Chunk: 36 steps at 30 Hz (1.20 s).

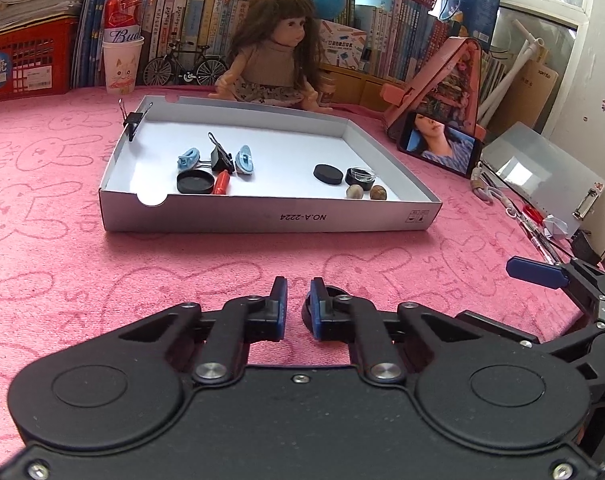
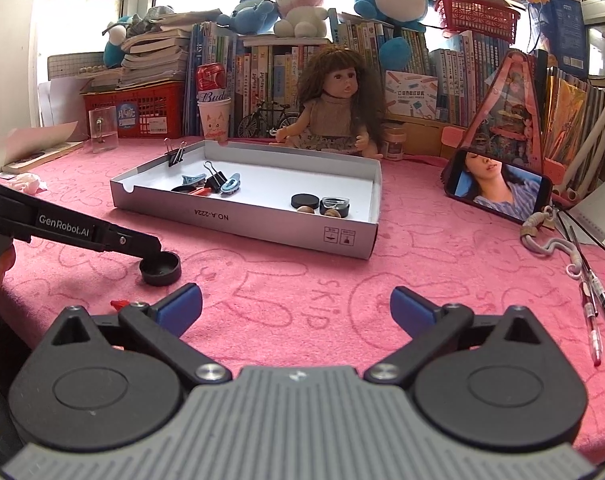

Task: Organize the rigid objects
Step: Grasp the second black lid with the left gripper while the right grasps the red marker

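Most items already lie in our tray (image 1: 262, 216). Cap (image 2: 160, 268) remains on the cloth, just before it; left gripper (image 1: 298, 304) narrow over its rim, right gripper (image 2: 296, 312) wide, empty.

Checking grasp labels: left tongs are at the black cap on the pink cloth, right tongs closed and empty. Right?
One thing is off: the right tongs are wide open, not closed, as the right wrist view shows. They are empty. The left tongs are indeed at the black cap on the pink cloth, short of the white tray.
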### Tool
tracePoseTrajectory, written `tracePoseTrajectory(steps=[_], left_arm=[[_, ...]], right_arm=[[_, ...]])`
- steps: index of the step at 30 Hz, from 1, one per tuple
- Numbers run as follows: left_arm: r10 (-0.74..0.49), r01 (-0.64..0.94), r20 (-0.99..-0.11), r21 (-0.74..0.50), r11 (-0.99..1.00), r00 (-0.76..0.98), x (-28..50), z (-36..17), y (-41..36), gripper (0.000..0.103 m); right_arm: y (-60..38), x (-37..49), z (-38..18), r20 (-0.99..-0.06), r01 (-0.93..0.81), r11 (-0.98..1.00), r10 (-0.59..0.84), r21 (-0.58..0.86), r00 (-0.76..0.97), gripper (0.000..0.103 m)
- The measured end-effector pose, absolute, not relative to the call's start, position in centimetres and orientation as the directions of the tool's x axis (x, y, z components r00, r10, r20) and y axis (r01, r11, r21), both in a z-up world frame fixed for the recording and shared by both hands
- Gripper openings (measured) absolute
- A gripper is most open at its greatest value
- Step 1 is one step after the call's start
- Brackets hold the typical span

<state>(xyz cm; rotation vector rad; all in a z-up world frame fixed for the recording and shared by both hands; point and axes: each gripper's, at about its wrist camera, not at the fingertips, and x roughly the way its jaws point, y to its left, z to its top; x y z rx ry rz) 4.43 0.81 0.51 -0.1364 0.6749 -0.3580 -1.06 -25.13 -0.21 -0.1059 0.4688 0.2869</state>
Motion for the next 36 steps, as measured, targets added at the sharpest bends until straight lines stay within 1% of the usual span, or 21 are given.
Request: tracePoseTrajectory(steps=[6, 12, 14, 16, 17, 18, 22, 23, 24, 25, 26, 30, 32, 34, 36], left_arm=[[-0.357, 0.27, -0.582, -0.234, 0.934, 0.73, 4.3, 0.6, 0.8, 0.01], [-0.363, 0.272, -0.574, -0.241, 0.932, 0.734, 4.2, 0.8, 1.1, 0.011], [-0.38, 0.288, -0.567, -0.248, 0.925, 0.731, 4.0, 0.9, 1.0, 0.017], [-0.392, 0.308, -0.566, -0.242, 0.92, 0.725, 3.9, 0.9, 0.6, 0.029], [-0.395, 0.317, -0.569, -0.235, 0.919, 0.722, 3.8, 0.9, 0.4, 0.041], [-0.391, 0.323, -0.574, -0.222, 0.92, 0.719, 3.8, 0.8, 0.1, 0.046], [-0.385, 0.34, -0.601, -0.193, 0.92, 0.7, 4.0, 0.0, -0.9, 0.047], [-0.385, 0.341, -0.594, -0.19, 0.921, 0.707, 4.0, -0.1, -1.0, 0.046], [-0.385, 0.343, -0.593, -0.189, 0.92, 0.707, 4.1, -0.2, -1.0, 0.043], [-0.379, 0.337, -0.592, -0.186, 0.923, 0.711, 4.1, -0.2, -1.0, 0.039], [-0.378, 0.33, -0.59, -0.193, 0.924, 0.714, 4.2, -0.1, -0.9, 0.031], [-0.355, 0.294, -0.584, -0.201, 0.934, 0.73, 4.5, 0.1, -0.2, 0.031], [-0.346, 0.281, -0.581, -0.203, 0.938, 0.737, 4.6, 0.2, 0.2, 0.031], [-0.333, 0.265, -0.578, -0.203, 0.943, 0.745, 4.8, 0.4, 0.7, 0.031], [-0.323, 0.251, -0.576, -0.203, 0.946, 0.751, 4.9, 0.5, 1.0, 0.031]], right_arm=[[-25.1, -1.1, -0.3, -0.464, -0.302, 0.953, 0.256, -0.026, 0.848, 0.103], [-23.9, -1.5, -0.5, -0.473, -0.392, 0.92, 0.348, 0.008, 0.809, 0.103], [-23.2, -1.7, -0.6, -0.47, -0.425, 0.905, 0.379, 0.009, 0.797, 0.103], [-22.6, -1.8, -0.7, -0.474, -0.454, 0.891, 0.403, 0.009, 0.783, 0.103], [-22.2, -1.9, -0.7, -0.475, -0.465, 0.885, 0.412, 0.007, 0.778, 0.103], [-21.9, -1.9, -0.8, -0.476, -0.473, 0.881, 0.417, 0.003, 0.774, 0.103], [-21.5, -2.0, -0.9, -0.48, -0.487, 0.873, 0.428, 0.002, 0.766, 0.103], [-21.5, -2.1, -0.9, -0.48, -0.487, 0.873, 0.428, 0.003, 0.766, 0.103], [-21.5, -2.0, -0.9, -0.48, -0.486, 0.874, 0.428, 0.002, 0.766, 0.103], [-21.5, -2.0, -0.9, -0.48, -0.486, 0.874, 0.427, 0.002, 0.766, 0.103], [-21.5, -2.0, -0.9, -0.48, -0.485, 0.874, 0.427, 0.003, 0.766, 0.103], [-21.5, -2.0, -0.9, -0.48, -0.488, 0.873, 0.431, 0.007, 0.764, 0.103], [-21.3, -1.9, -1.0, -0.481, -0.494, 0.87, 0.438, 0.013, 0.759, 0.098], [-21.0, -1.8, -1.2, -0.484, -0.499, 0.866, 0.444, 0.017, 0.754, 0.098], [-20.7, -1.8, -1.3, -0.485, -0.507, 0.861, 0.452, 0.02, 0.749, 0.095]])
